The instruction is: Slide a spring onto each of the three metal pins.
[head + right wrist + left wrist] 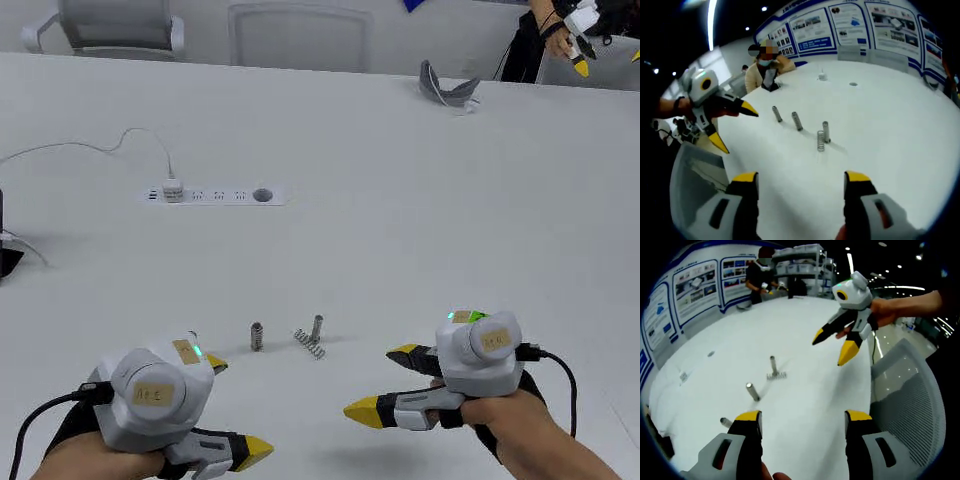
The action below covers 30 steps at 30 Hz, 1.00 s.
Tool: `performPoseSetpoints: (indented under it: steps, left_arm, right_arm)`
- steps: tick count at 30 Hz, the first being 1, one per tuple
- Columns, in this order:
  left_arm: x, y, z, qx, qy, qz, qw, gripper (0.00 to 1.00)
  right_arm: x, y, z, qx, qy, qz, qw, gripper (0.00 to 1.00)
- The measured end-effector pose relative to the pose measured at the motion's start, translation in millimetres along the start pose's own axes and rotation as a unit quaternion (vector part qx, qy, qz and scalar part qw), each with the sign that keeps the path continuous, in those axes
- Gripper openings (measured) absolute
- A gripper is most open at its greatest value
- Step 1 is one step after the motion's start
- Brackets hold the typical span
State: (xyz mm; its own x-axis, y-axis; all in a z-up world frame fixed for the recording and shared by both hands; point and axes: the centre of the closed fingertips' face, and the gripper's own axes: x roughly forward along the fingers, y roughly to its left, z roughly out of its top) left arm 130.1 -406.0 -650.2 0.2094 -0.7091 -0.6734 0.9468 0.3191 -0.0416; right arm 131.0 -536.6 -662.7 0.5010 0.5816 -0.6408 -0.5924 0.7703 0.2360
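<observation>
White desk (400,200) carries the work: middle pin (257,336) looks already sprung, a loose spring (309,343) lies against the right pin (317,327), left pin (775,113) seems bare; left gripper (235,406) and right gripper (383,380) jaws gape wide, empty

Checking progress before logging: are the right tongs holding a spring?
No, the right tongs stand open with nothing between them, and a loose spring rests on the table beside a pin.

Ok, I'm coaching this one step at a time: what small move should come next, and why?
Probably ease the right gripper forward to the loose spring and close on it. That gripper is open, empty and nearest, and the spring lies on its side beside a bare upright metal pin.
</observation>
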Motion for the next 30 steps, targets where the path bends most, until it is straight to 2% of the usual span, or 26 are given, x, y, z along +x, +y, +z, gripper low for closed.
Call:
performPoseSetpoints:
  steps: [13,21,30]
  left_arm:
    - [26.3,-5.0,5.0,0.035,0.020,-0.023,0.9989,0.68]
    - [41.0,-4.4,5.9,0.055,0.032,-0.027,0.9976,0.68]
    - [56.8,0.4,5.8,0.054,0.037,-0.030,0.9974,0.68]
  right_arm:
    - [-7.8,3.3,-6.5,0.001,0.003,-0.001,1.0000,0.71]
    - [-10.1,2.9,-9.1,0.007,0.003,-0.002,1.0000,0.71]
    - [-14.6,0.4,-11.0,0.016,0.000,-0.006,0.9999,0.71]
